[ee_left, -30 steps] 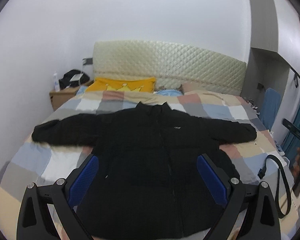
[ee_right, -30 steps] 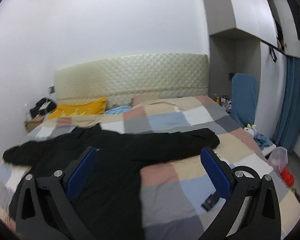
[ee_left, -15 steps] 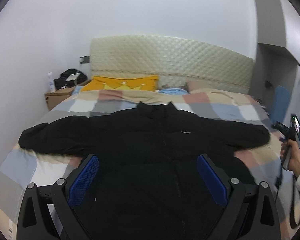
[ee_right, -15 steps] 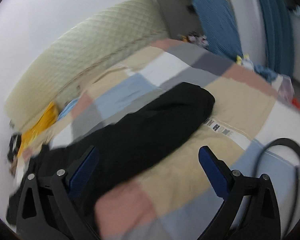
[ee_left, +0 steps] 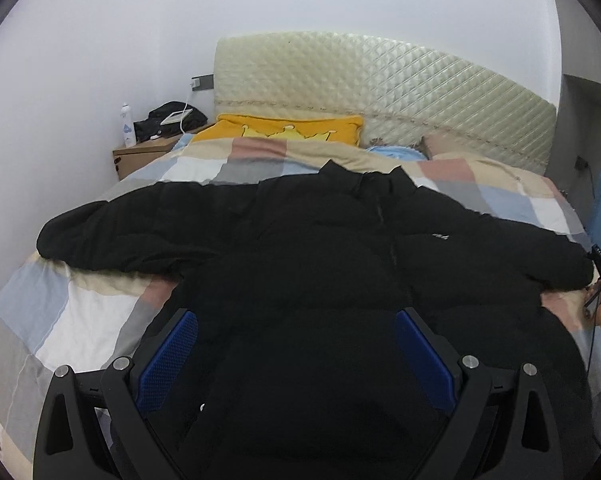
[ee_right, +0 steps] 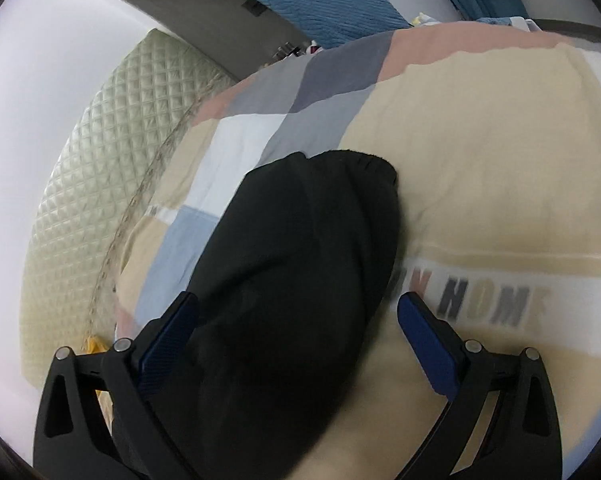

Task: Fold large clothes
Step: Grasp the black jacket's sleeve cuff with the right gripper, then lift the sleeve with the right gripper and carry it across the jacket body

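My right gripper point(ee_right: 296, 344) is wide but closing around the black jacket point(ee_left: 340, 280) sleeve point(ee_right: 300, 248) to fold it; my left gripper point(ee_left: 296, 356) hangs wide above the jacket.

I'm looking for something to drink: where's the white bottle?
In the left wrist view, the white bottle stands upright at far left on the wooden nightstand, beside the black bag and against the wall.

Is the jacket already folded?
No, the jacket lies flat on the bed with both sleeves spread out sideways.
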`<control>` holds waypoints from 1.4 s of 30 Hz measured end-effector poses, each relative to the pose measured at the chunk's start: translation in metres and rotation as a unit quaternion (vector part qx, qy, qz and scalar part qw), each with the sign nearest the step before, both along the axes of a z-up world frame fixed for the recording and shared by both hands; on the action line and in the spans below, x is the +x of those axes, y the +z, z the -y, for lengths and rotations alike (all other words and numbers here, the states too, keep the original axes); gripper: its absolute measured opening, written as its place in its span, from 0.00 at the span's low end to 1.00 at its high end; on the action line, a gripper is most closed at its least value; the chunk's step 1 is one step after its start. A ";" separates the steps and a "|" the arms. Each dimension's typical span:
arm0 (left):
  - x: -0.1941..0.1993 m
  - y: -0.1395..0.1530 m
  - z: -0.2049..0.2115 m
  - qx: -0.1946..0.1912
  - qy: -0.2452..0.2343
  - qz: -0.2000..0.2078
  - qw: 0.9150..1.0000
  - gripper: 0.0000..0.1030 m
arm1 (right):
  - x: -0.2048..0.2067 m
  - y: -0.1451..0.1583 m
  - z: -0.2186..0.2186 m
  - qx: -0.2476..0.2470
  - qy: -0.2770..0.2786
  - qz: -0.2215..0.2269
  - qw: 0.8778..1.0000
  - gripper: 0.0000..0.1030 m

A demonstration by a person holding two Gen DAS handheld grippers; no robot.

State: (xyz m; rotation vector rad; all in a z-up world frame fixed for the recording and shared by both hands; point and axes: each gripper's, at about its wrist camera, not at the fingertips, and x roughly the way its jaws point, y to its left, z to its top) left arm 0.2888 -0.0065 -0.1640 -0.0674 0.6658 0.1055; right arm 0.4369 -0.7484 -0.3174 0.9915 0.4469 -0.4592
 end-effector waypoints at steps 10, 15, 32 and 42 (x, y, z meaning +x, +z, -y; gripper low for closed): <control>-0.004 0.020 -0.003 0.017 0.016 0.018 1.000 0.97 | 0.018 0.034 -0.006 -0.062 0.016 0.005 0.998 0.05; -0.014 0.034 -0.006 0.017 0.020 0.014 1.000 0.97 | -0.001 0.081 -0.015 -0.100 0.025 0.040 0.994 0.03; -0.112 0.071 -0.051 -0.013 0.004 0.054 0.998 0.97 | -0.083 0.282 -0.148 -0.244 0.092 0.106 0.960 0.03; -0.129 0.049 -0.082 -0.008 0.012 0.068 0.998 0.97 | -0.095 0.355 -0.255 -0.311 0.147 0.120 0.931 0.03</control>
